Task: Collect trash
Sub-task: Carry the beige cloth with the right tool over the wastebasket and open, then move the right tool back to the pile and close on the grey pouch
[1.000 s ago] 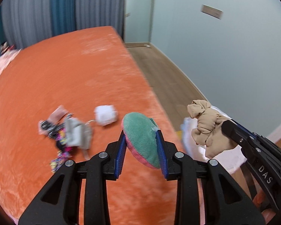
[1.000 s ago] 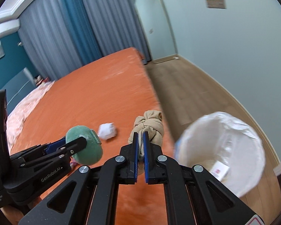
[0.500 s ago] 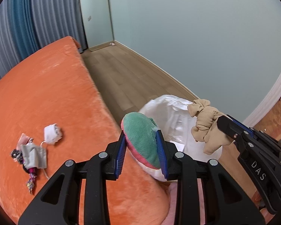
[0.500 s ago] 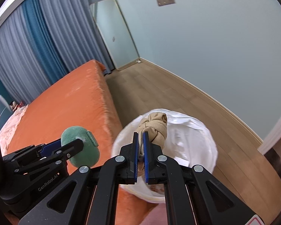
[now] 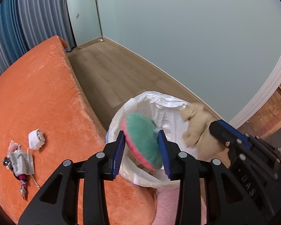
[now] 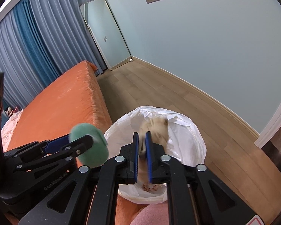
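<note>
My left gripper (image 5: 141,147) is shut on a green and pink plush pad (image 5: 142,140) and holds it over the near rim of a bin lined with a white bag (image 5: 159,108). My right gripper (image 6: 142,146) is shut on a knotted beige cloth (image 6: 155,127), blurred, above the bin's opening (image 6: 183,131). The beige cloth (image 5: 194,123) and the right gripper (image 5: 221,131) also show at the right of the left wrist view. The green pad (image 6: 90,144) shows at the left of the right wrist view.
An orange bed (image 5: 37,93) lies to the left with a white wad (image 5: 36,139), a grey pouch (image 5: 21,161) and small scraps on it. Wood floor (image 6: 159,93) runs to a pale blue wall. A pink fabric (image 5: 164,206) lies below the bin.
Both grippers have swung further right, from the bed to over the bin. The bin now sits closer under both held items. The beige cloth is blurred by motion.
</note>
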A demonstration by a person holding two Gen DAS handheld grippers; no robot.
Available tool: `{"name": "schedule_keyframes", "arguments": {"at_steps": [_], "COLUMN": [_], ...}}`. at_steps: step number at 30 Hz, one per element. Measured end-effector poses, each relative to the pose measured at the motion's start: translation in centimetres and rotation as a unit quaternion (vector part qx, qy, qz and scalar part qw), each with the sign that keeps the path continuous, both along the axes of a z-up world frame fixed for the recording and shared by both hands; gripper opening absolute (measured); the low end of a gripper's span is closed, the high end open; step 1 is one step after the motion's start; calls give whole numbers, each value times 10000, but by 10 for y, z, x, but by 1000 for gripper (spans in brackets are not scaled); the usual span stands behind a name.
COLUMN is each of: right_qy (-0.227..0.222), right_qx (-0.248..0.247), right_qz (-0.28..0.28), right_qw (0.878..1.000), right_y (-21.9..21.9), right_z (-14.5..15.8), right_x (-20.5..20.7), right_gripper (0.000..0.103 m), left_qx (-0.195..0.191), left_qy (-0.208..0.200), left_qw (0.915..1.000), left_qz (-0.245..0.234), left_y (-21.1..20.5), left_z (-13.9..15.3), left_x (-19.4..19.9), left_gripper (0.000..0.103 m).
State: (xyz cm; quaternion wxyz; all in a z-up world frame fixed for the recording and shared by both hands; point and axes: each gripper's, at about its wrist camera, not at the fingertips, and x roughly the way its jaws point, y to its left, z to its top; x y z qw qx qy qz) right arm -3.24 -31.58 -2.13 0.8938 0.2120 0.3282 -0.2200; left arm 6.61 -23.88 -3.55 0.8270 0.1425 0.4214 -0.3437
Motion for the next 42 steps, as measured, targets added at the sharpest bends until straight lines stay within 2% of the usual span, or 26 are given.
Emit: {"name": "schedule_keyframes", "arguments": {"at_steps": [3, 4, 6, 19, 21, 27, 36, 39, 42], "right_qy": [6, 8, -3, 46, 56, 85, 142, 158, 176], "right_qx": [-47, -60, -48, -93, -112, -203, -345, -396, -431], "right_qz": [5, -10, -43, 101, 163, 449, 991, 1153, 1305], "right_qw": [10000, 10000, 10000, 9999, 9998, 9987, 9944, 9924, 9904], "right_y": [1, 1, 0, 14, 19, 44, 89, 106, 122], "right_z": [-1, -1, -1, 6, 7, 9, 14, 15, 16], "right_x": [2, 1, 0, 5, 7, 16, 36, 42, 47], "right_gripper": [16, 17, 21, 23, 28, 29, 29, 35, 36], "left_qx": [-18, -21, -12, -70, -61, -98, -94, -119, -146], "left_qy": [-58, -89, -106, -87, -106, -76, -141, -111, -96], "left_qw": [9999, 9999, 9998, 9987, 9983, 9964, 9897, 9867, 9835], "left_qz": [92, 117, 138, 507, 563, 839, 1419, 1620, 1799], "left_y": [-2, -1, 0, 31, 38, 66, 120, 142, 162], "left_z": [3, 4, 5, 12, 13, 12, 10, 8, 7], "left_x": [0, -1, -1, 4, 5, 9, 19, 24, 27], "left_gripper": [52, 54, 54, 54, 54, 56, 66, 67, 71]}}
